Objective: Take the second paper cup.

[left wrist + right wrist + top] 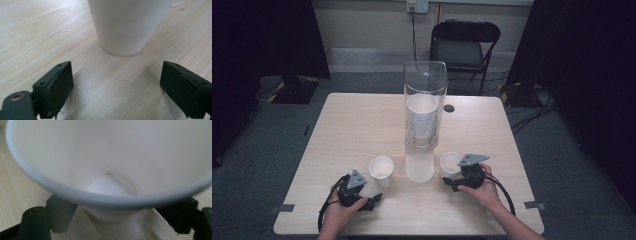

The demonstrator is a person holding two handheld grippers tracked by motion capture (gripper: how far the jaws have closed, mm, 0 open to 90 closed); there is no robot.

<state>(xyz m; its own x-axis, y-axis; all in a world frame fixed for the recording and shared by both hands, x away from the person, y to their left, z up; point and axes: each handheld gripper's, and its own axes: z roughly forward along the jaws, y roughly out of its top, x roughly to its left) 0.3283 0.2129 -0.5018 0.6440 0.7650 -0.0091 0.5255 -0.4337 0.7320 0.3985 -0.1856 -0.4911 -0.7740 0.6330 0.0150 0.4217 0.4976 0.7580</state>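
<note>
My right tool (451, 184) sits at the near right of the pale wooden surface (357, 125), its jaws on either side of the base of a white paper cup (450, 163) that stands upright just right of the tall clear tube (424, 100). In the right gripper view I look down into that cup (110, 170); the black pads flank its bottom with a sliver of space on each side, so the tool is released rather than clenched, the cup resting on the surface between the jaws. My left tool (374, 201) lies at the near left, jaws spread wide and empty. Just ahead of it stands a second white cup (381, 170), upright, near the tips but apart from them; in the left gripper view its tapered wall (125, 25) rises beyond the gap between the pads. The tube holds a stack of white cups (422, 120) and stands between the two loose cups.
</note>
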